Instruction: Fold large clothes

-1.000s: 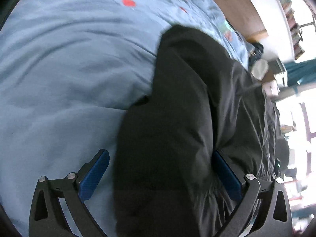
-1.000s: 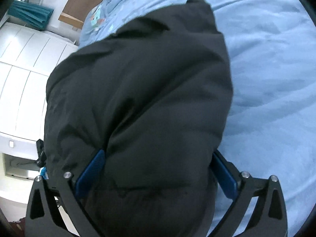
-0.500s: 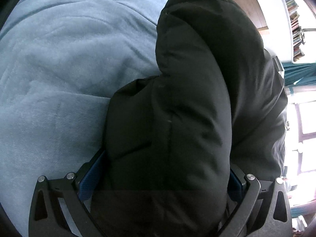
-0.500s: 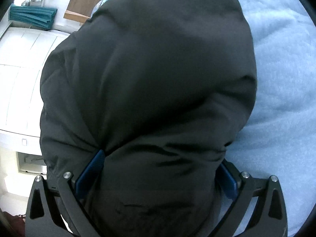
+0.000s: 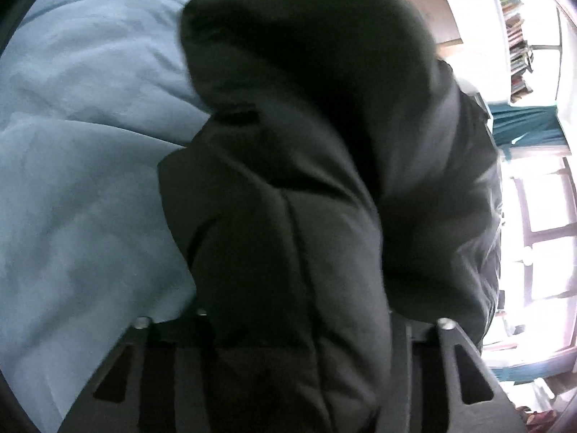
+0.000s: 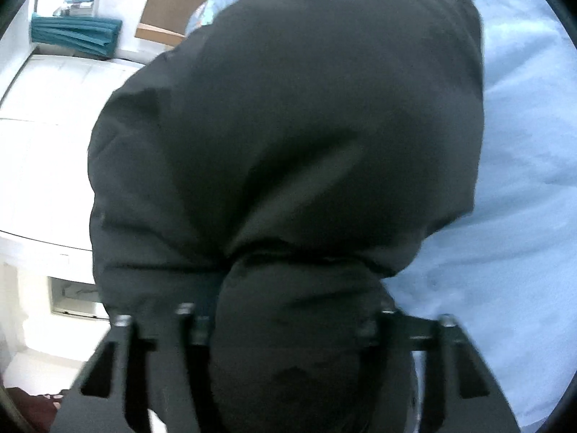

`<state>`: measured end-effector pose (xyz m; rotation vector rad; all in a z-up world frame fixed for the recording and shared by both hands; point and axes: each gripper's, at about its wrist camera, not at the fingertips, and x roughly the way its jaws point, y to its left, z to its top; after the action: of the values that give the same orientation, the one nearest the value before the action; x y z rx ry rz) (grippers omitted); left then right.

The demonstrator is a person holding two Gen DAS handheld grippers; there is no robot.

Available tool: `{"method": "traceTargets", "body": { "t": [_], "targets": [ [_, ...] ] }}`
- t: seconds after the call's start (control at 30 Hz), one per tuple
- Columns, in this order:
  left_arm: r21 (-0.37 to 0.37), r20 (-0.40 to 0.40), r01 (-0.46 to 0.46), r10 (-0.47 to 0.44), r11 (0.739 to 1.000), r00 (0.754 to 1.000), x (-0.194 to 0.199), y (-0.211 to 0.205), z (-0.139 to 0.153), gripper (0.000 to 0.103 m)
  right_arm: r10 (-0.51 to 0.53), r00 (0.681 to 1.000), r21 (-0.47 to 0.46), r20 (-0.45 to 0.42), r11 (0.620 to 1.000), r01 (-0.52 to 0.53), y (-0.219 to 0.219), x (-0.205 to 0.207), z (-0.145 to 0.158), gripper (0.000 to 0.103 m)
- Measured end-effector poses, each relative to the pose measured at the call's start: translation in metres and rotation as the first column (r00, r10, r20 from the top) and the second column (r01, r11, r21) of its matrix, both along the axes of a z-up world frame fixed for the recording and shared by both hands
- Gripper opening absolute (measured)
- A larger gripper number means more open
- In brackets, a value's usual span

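Observation:
A bulky black padded jacket (image 5: 306, 180) lies on a light blue bedspread (image 5: 79, 166) and fills most of both views. My left gripper (image 5: 295, 321) is shut on a thick fold of the jacket; the cloth bulges between and over its jaws and hides the fingertips. My right gripper (image 6: 292, 317) is shut on another bunched fold of the same jacket (image 6: 288, 137), which swells out above the jaws. The blue pads of both grippers are hidden by cloth.
The bedspread also shows at the right of the right wrist view (image 6: 512, 198). White cabinets (image 6: 47, 151) and a folded teal cloth (image 6: 75, 34) stand to the left. A bright window (image 5: 541, 223), teal curtain (image 5: 523, 126) and bookshelf (image 5: 515, 29) lie to the right.
Both grippers have closed from wide open onto bunched folds of the jacket. The jacket now bulges closer and fills more of each view.

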<state>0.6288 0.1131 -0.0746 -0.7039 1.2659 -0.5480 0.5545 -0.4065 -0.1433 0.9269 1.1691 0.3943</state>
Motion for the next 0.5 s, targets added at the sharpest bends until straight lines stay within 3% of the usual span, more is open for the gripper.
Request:
{"method": "traceTargets", "body": {
  "t": [0.13, 0.5],
  "targets": [
    [0.001, 0.014, -0.036, 0.036, 0.999, 0.999, -0.017, -0.009, 0.017, 0.027, 0.0, 1.0, -0.037, 0.015, 0.999, 0.0, 0.016, -0.002, 0.017, 0.028],
    [-0.098, 0.078, -0.063, 0.071, 0.993, 0.994, -0.066, -0.003, 0.082, 0.022, -0.031, 0.995, -0.096, 0.096, 0.995, 0.04, 0.035, -0.019, 0.103, 0.02]
  ]
}}
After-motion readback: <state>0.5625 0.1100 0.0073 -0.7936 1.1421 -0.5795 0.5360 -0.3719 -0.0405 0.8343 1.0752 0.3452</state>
